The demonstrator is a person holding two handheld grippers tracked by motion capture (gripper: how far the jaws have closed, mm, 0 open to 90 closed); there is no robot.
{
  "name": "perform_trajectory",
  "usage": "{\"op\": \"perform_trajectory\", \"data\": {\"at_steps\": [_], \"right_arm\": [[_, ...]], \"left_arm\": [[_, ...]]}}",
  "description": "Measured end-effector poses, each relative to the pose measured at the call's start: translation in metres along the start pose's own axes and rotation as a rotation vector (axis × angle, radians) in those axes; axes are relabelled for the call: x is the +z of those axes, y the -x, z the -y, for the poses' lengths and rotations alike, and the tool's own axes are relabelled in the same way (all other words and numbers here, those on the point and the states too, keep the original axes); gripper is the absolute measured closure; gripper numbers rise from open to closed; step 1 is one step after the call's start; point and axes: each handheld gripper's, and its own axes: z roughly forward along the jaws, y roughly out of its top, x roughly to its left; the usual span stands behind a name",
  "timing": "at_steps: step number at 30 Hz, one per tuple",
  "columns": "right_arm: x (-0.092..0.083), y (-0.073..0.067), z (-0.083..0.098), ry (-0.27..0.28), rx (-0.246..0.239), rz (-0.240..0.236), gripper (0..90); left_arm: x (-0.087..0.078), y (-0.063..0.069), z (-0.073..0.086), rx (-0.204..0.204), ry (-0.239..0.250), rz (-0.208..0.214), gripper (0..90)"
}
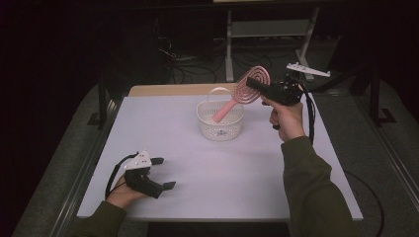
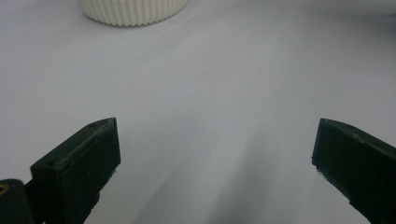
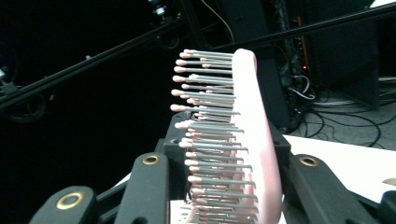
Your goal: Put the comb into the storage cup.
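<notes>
A pink hairbrush (image 1: 245, 89) hangs in the air above a white basket (image 1: 220, 120), its handle slanting down toward the basket's opening. My right gripper (image 1: 258, 86) is shut on the brush's round head. In the right gripper view the brush (image 3: 252, 140) stands edge-on between the jaws, bristles pointing left. At the table's near left my left gripper (image 1: 164, 173) rests low and open, holding nothing. Its two jaws stand wide apart in the left gripper view, with bare table (image 2: 210, 93) between them and the ribbed basket wall (image 2: 133, 11) far ahead.
The white table (image 1: 163, 118) has a wooden strip along its far edge. Beyond it stand a metal shelf frame (image 1: 269, 29), floor cables and a white flat part (image 1: 307, 69) on a stand. Dark rails run along both sides.
</notes>
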Motion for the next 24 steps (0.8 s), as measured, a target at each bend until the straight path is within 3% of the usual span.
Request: {"op": "perform_trajectory", "data": {"at_steps": [24], "right_arm": [[0.035, 0.012, 0.018, -0.004, 0.026, 0.045, 63.1]], "left_arm": [[0.001, 0.001, 0.000, 0.009, -0.002, 0.007, 1.1]]}}
